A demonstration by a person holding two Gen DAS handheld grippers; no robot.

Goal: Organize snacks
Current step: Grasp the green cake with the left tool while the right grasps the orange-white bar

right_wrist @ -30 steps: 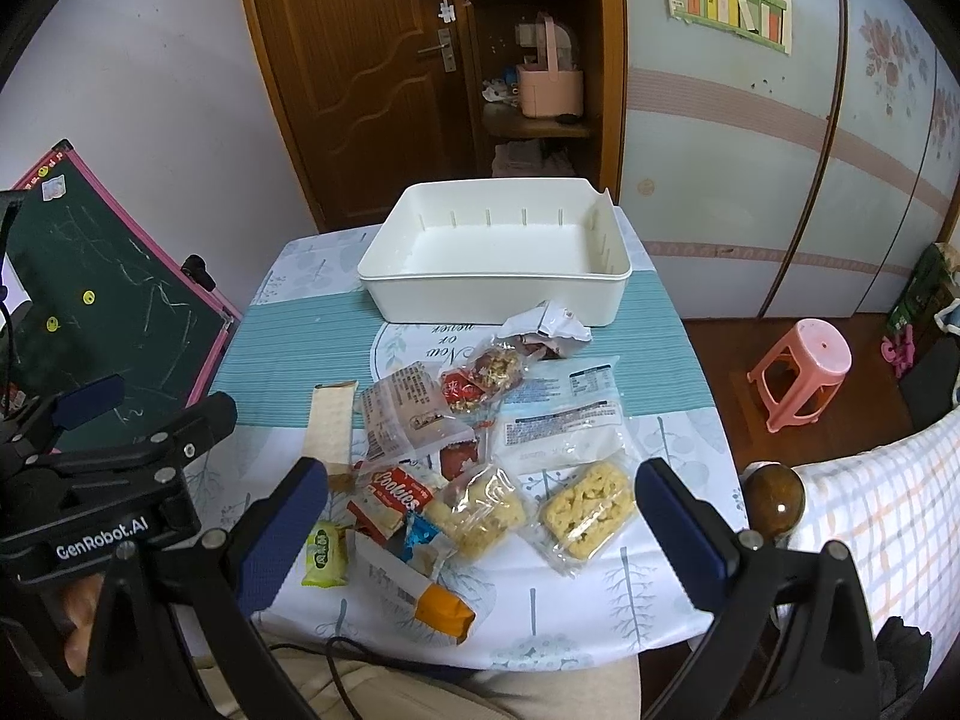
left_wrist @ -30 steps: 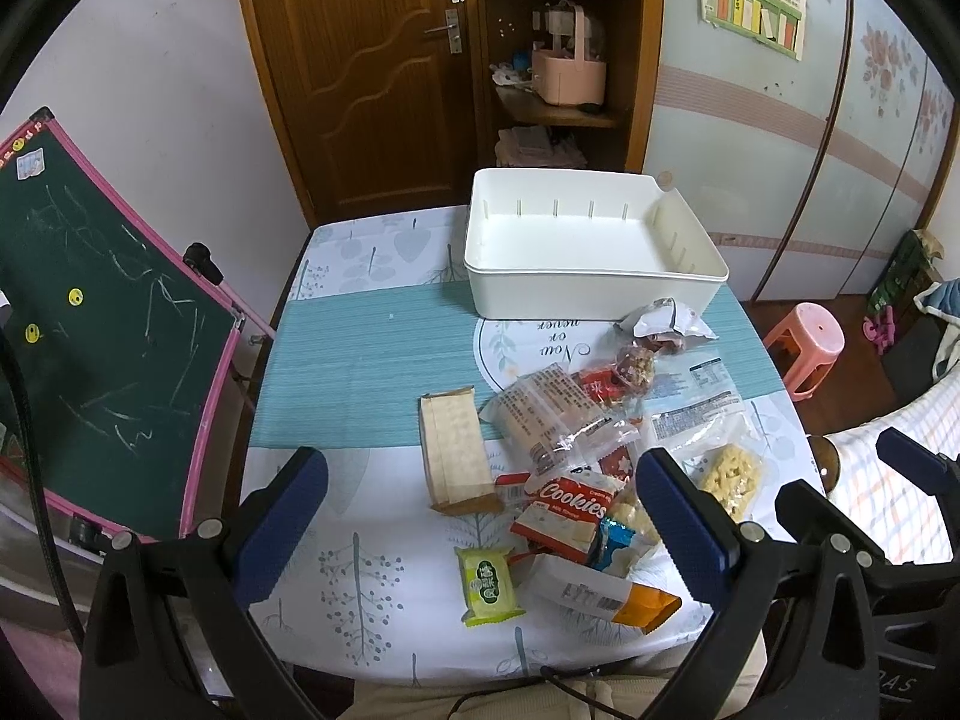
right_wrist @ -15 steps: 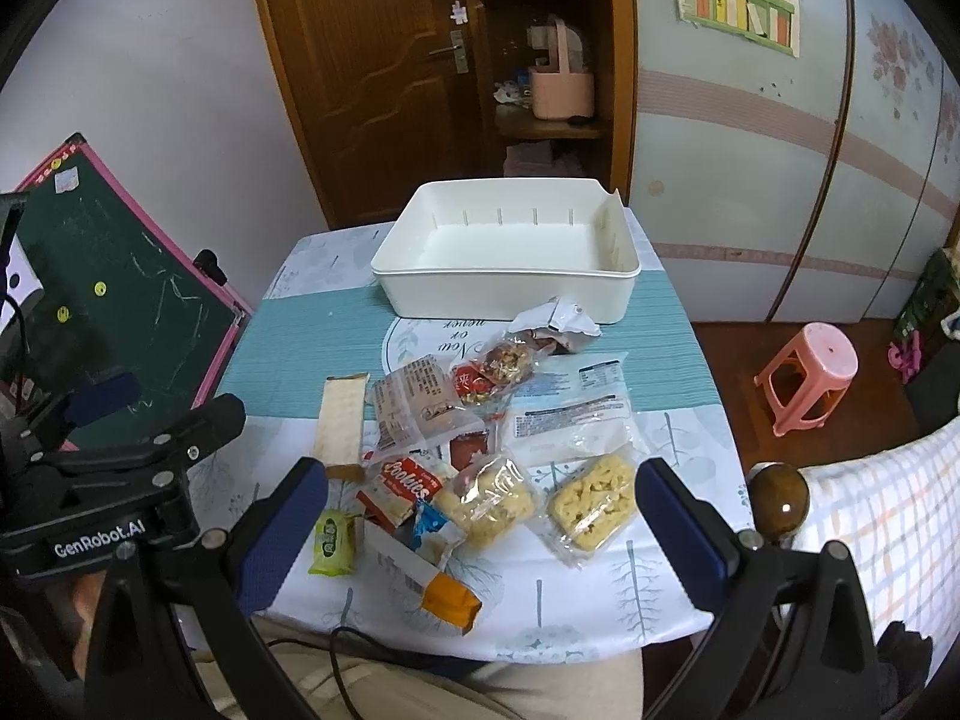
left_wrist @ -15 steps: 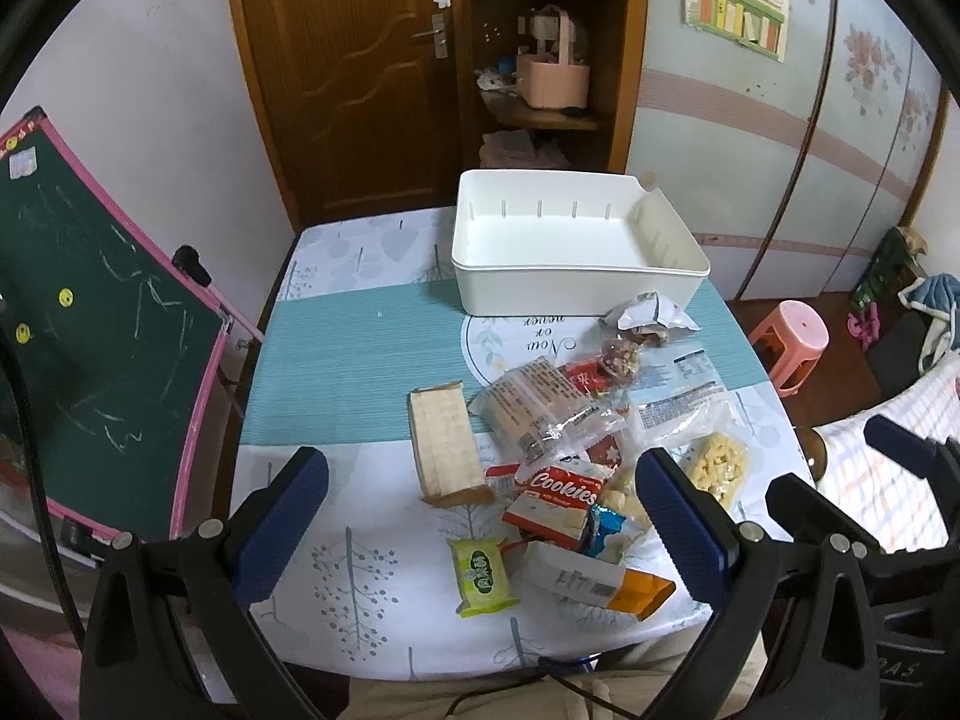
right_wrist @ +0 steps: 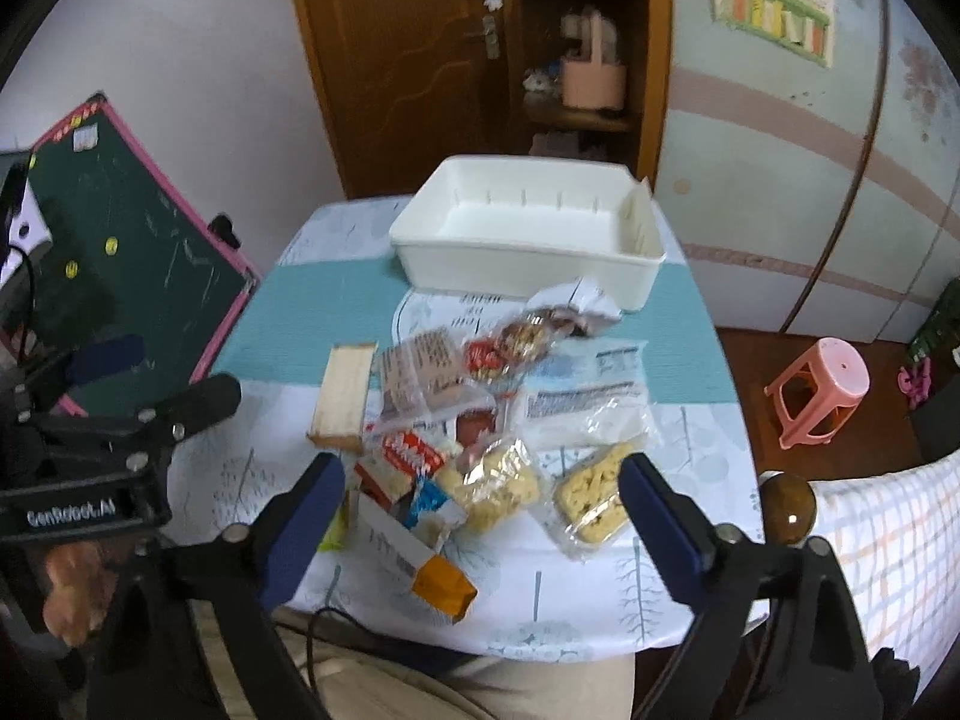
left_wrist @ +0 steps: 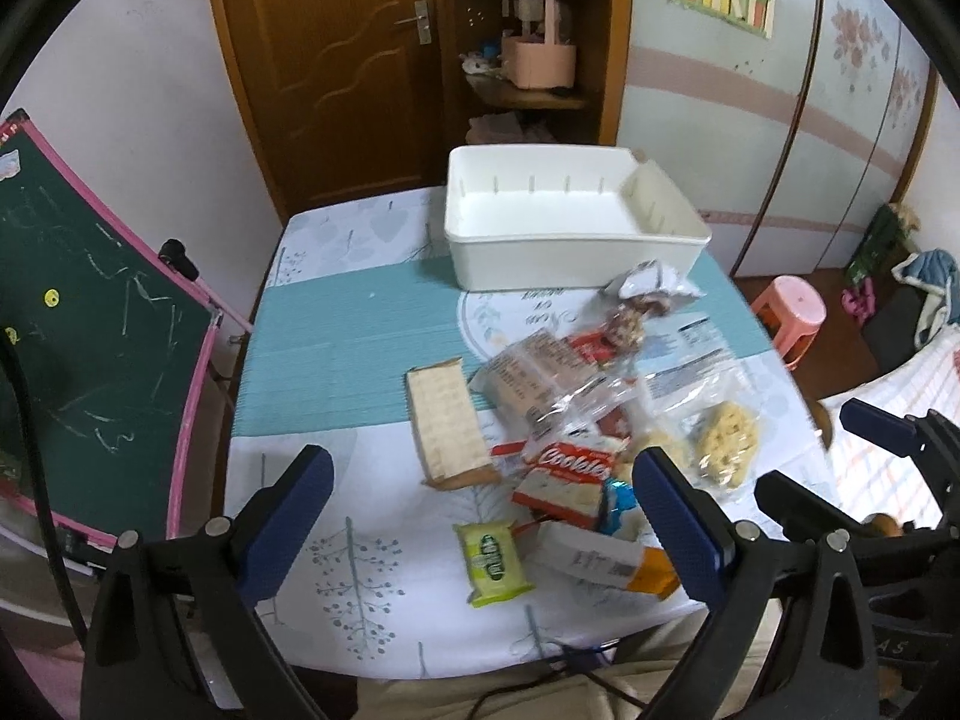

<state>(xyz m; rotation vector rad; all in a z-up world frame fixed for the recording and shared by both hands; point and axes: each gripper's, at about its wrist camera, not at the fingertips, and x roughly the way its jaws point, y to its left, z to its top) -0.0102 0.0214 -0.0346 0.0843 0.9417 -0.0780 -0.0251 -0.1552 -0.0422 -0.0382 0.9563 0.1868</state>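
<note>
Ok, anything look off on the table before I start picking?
The white bin holds nothing; every snack lies heaped in front of it. The orange-tipped white box sits at the table's near edge and may overhang. No spill shows.

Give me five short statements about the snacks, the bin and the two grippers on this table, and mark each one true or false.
1. The white bin has no snacks in it. True.
2. The left gripper is clamped on the green packet. False: its jaws are wide apart and hold nothing; the packet lies on the table.
3. The red Cookies pack lies in the pile in front of the bin. True.
4. The right gripper holds the orange-ended box. False: its jaws are open and empty; the box lies near the table's front edge.
5. The long cracker pack leans against the bin. False: it lies flat, well apart from the bin.
</note>
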